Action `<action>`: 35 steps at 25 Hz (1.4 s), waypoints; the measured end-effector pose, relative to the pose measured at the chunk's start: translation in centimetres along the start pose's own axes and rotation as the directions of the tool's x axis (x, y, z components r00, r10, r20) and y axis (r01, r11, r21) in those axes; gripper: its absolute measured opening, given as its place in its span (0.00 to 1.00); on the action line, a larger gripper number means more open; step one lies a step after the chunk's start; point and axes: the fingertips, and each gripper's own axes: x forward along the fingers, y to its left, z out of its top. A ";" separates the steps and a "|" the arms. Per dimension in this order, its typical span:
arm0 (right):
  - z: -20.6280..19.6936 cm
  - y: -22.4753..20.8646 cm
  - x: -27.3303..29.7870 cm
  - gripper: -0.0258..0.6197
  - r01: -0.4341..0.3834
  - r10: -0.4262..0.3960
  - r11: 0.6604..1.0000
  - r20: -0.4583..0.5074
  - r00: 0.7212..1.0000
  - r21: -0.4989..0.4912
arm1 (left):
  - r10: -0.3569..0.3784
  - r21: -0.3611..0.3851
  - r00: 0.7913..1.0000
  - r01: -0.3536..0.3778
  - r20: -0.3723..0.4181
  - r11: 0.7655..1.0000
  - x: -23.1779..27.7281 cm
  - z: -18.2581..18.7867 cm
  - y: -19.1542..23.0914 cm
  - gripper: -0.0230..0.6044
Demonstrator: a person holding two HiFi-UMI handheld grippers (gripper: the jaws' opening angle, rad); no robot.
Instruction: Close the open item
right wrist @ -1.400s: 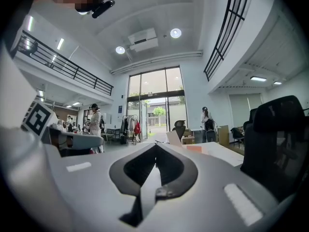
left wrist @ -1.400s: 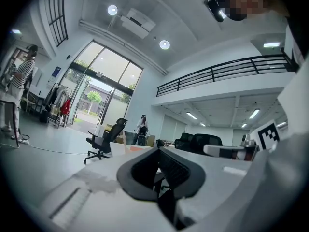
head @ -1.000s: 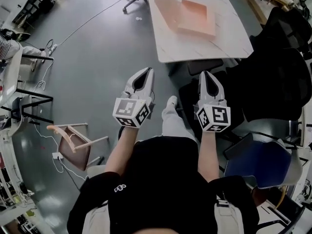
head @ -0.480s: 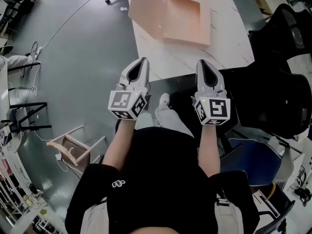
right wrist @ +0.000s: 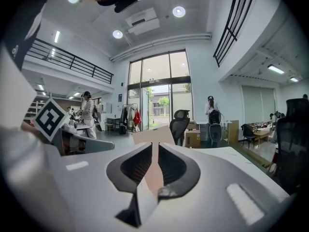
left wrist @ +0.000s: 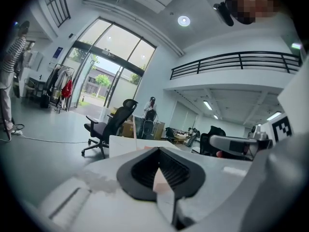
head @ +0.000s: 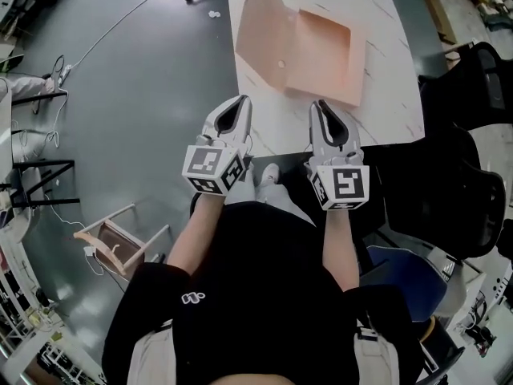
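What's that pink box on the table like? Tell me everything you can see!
The box is flat, square and pale pink, and looks like cardboard. It is open: its lid stands up along the left side, joined to the shallow tray, and has a small round mark near its lower edge. The tray looks empty inside. The box lies slightly turned on the white, marble-patterned table, nearer the table's left edge. Only the table touches it.

The raised lid [head: 260, 30] of the pink box [head: 325, 50] is cut off by the head view's top edge; in both gripper views the box is mostly hidden behind the fingers [left wrist: 140, 170].
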 end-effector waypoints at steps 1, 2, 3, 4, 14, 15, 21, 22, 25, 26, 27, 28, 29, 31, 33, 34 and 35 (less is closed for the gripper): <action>0.4 0.6 1.1 0.11 -0.019 0.019 1.000 0.001 1.000 -0.007 | 0.004 0.003 1.000 -0.004 0.002 1.000 0.1 0.5 0.7 0.04; 0.8 1.3 2.3 0.13 -0.037 0.037 0.999 -0.001 0.999 -0.017 | 0.009 0.006 1.000 -0.009 0.006 1.000 0.3 1.1 1.4 0.04; 1.0 1.8 3.4 0.16 -0.054 0.054 0.998 -0.004 0.999 -0.029 | 0.014 0.007 1.000 -0.014 0.009 1.000 0.4 1.5 2.2 0.04; 1.2 2.4 4.5 0.17 -0.069 0.069 0.997 -0.008 0.998 -0.039 | 0.020 0.007 1.000 -0.020 0.011 1.000 0.4 1.9 3.0 0.04; 0.4 7.6 12.9 0.22 -0.168 0.160 0.975 -0.068 0.985 -0.148 | 0.095 -0.033 0.995 -0.095 0.002 0.995 -0.5 2.4 9.1 0.04; 0.4 7.8 13.4 0.22 -0.167 0.157 0.974 -0.072 0.985 -0.155 | 0.096 -0.035 0.995 -0.096 0.000 0.995 -0.4 2.4 9.3 0.04; 0.1 9.3 15.9 0.21 -0.155 0.138 0.969 -0.099 0.986 -0.192 | 0.103 -0.051 0.995 -0.103 -0.011 0.993 -0.5 2.1 10.7 0.04; 0.1 9.5 16.2 0.21 -0.148 0.130 0.969 -0.102 0.986 -0.199 | 0.105 -0.054 0.994 -0.105 -0.012 0.993 -0.5 2.0 11.0 0.04; 0.0 9.9 17.0 0.19 -0.130 0.109 0.969 -0.110 0.988 -0.211 | 0.110 -0.059 0.994 -0.111 -0.016 0.992 -0.6 1.9 11.6 0.04; -0.1 9.9 17.2 0.18 -0.124 0.101 0.969 -0.114 0.988 -0.214 | 0.110 -0.061 0.994 -0.111 -0.017 0.992 -0.7 1.8 11.7 0.04; -0.2 9.9 17.4 0.18 -0.118 0.094 0.969 -0.118 0.989 -0.215 | 0.111 -0.063 0.994 -0.112 -0.018 0.992 -0.7 1.8 11.9 0.04; -0.3 9.9 17.6 0.18 -0.112 0.087 0.970 -0.123 0.989 -0.216 | 0.110 -0.064 0.994 -0.111 -0.019 0.992 -0.6 1.8 12.0 0.04; -0.4 9.9 17.8 0.18 -0.108 0.082 0.971 -0.126 0.989 -0.216 | 0.110 -0.064 0.994 -0.111 -0.019 0.992 -0.6 1.8 12.1 0.04; -0.4 10.0 18.0 0.18 -0.101 0.075 0.972 -0.126 0.989 -0.212 | 0.107 -0.064 0.994 -0.108 -0.021 0.992 -0.6 1.8 12.2 0.04; -0.3 10.0 18.1 0.18 -0.096 0.071 0.973 -0.126 0.990 -0.209 | 0.104 -0.063 0.994 -0.106 -0.021 0.992 -0.6 1.9 12.2 0.04; -0.3 10.0 18.2 0.18 -0.093 0.067 0.974 -0.127 0.990 -0.208 | 0.103 -0.062 0.994 -0.104 -0.021 0.993 -0.6 1.9 12.2 0.04; -0.3 10.0 18.2 0.18 -0.088 0.062 0.974 -0.128 0.990 -0.209 | 0.101 -0.062 0.995 -0.103 -0.021 0.993 -0.6 2.0 12.2 0.04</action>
